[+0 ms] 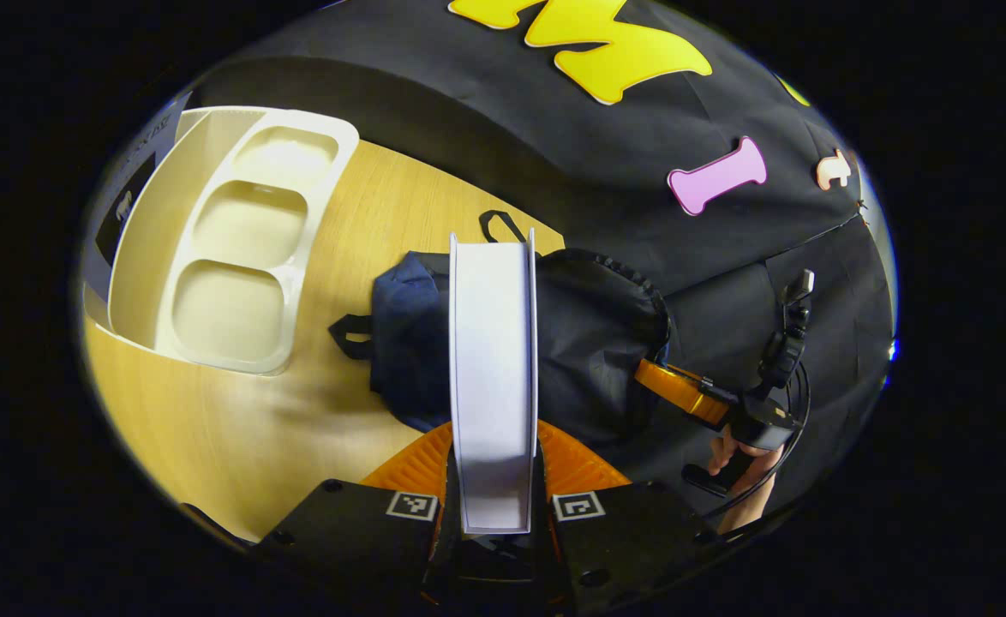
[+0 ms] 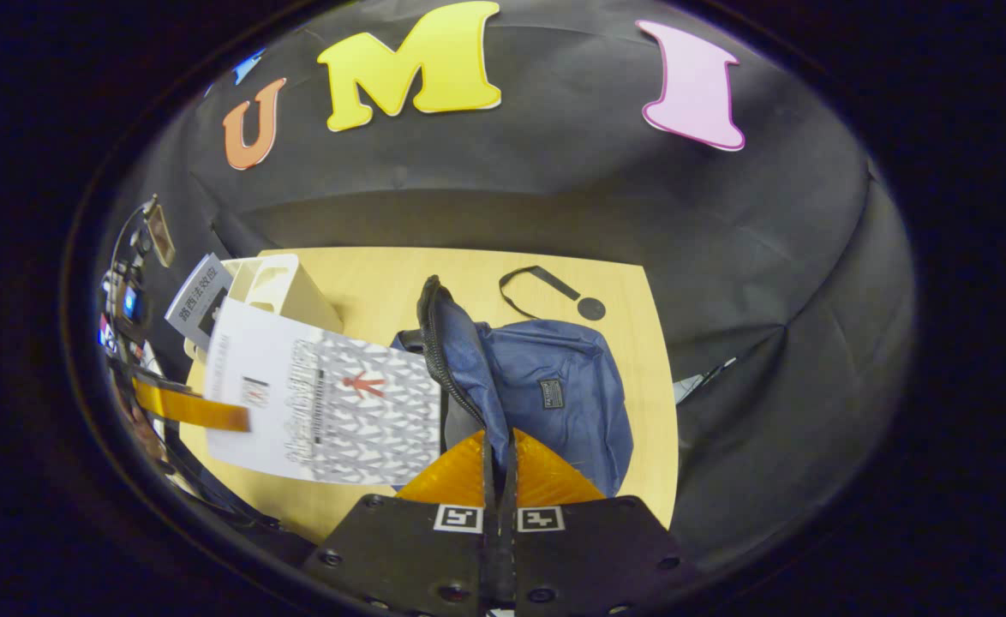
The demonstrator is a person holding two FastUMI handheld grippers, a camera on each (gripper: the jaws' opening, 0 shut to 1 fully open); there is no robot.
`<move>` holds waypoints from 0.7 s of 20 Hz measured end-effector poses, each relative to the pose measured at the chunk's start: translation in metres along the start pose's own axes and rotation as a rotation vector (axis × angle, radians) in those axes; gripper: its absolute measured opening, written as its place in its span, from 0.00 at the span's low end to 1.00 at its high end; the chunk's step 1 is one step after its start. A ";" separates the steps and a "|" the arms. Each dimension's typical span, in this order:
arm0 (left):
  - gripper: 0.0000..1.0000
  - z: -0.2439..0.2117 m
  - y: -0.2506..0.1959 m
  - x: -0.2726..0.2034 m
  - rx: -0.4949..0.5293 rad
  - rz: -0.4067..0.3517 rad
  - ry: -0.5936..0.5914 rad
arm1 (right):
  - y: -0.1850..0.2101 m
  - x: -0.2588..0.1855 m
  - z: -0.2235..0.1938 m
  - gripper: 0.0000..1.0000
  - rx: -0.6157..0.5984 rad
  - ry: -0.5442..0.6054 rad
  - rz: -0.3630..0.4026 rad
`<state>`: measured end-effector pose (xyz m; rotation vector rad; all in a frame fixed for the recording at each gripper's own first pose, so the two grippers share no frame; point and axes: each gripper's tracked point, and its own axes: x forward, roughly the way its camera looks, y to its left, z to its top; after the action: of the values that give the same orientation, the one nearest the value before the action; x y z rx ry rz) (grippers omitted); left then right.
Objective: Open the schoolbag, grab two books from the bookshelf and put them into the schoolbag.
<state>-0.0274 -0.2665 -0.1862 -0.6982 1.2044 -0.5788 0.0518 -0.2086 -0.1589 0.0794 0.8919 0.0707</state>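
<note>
The left gripper (image 1: 493, 480) was clamped on a white-covered book (image 1: 493, 368), both fingers pressing its covers, the page edge facing the camera and the book standing on edge over the schoolbag (image 1: 589, 343). In the right gripper view the same book (image 2: 332, 403) hung at about nine o'clock from the bag, held by the left gripper (image 2: 190, 410), its patterned cover turned toward the lens.

The right gripper (image 2: 498, 480) was closed on the zippered rim of the navy schoolbag (image 2: 546, 403), fingers together with the fabric pinched between them, lifting that edge so the mouth stood open. The bag lay on the wooden table (image 2: 469, 274), near its middle.

The white bookshelf (image 1: 237, 248) lay toward ten o'clock in the left gripper view, its three compartments looking empty; one more book (image 2: 199, 298) showed beside it at the table's far-left edge in the right gripper view.

By my reading, the bag was open and a book was in hand but not yet inside. Whether a book already lay in the bag could not be told. Left to do: lower this book through the held-open mouth, and fetch another if none is inside.
</note>
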 end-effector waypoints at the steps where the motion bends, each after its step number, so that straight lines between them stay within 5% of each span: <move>1: 0.35 -0.003 0.001 0.012 -0.016 -0.004 0.009 | 0.000 -0.003 0.002 0.00 -0.001 -0.005 0.000; 6: 0.35 0.006 0.003 0.058 -0.069 -0.039 -0.014 | 0.002 -0.021 0.013 0.00 -0.014 -0.040 0.006; 14: 0.35 0.006 -0.019 0.129 -0.103 -0.199 -0.016 | 0.010 -0.031 0.020 0.00 -0.031 -0.060 0.005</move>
<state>0.0116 -0.3728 -0.2522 -0.9157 1.1634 -0.6786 0.0478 -0.2024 -0.1217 0.0541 0.8308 0.0863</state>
